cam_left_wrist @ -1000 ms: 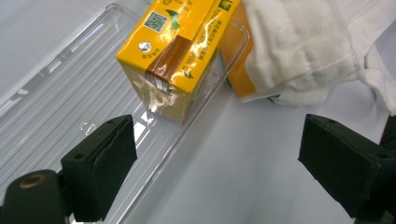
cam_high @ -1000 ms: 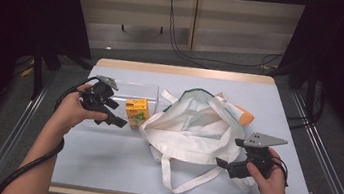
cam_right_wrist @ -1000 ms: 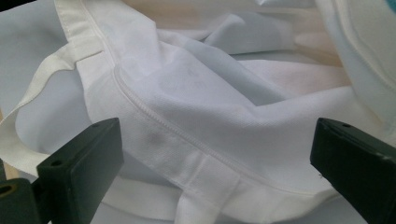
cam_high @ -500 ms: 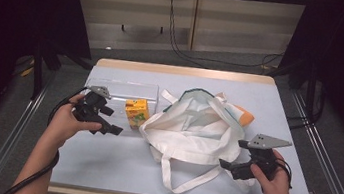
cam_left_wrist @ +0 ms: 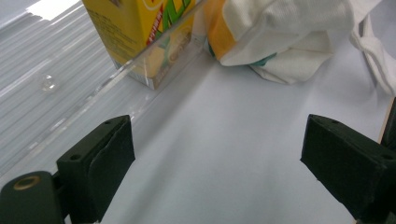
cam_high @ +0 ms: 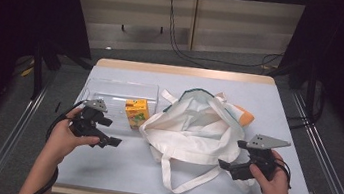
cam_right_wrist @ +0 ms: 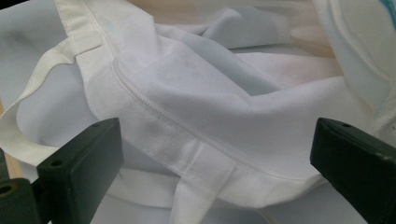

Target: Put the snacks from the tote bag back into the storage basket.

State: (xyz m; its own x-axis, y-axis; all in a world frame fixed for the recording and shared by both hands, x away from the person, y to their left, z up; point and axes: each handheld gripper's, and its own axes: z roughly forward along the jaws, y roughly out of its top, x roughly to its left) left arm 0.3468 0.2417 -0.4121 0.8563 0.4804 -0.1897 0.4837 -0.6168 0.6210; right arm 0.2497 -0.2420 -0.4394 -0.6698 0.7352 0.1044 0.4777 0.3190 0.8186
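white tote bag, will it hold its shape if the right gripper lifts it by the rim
Probably not. The white tote bag lies crumpled in soft folds, so it would likely sag. Its loose handle trails on the table and may drag. The open right gripper should grip the stitched rim.

High view looks down and forward over the table [cam_high: 100, 168] from the person's side. Left gripper view skims low, facing the juice carton [cam_left_wrist: 140, 32] at 11 o'clock, close. Right gripper view sits tight on the white bag [cam_right_wrist: 201, 116]. Both gripper views share that bag.
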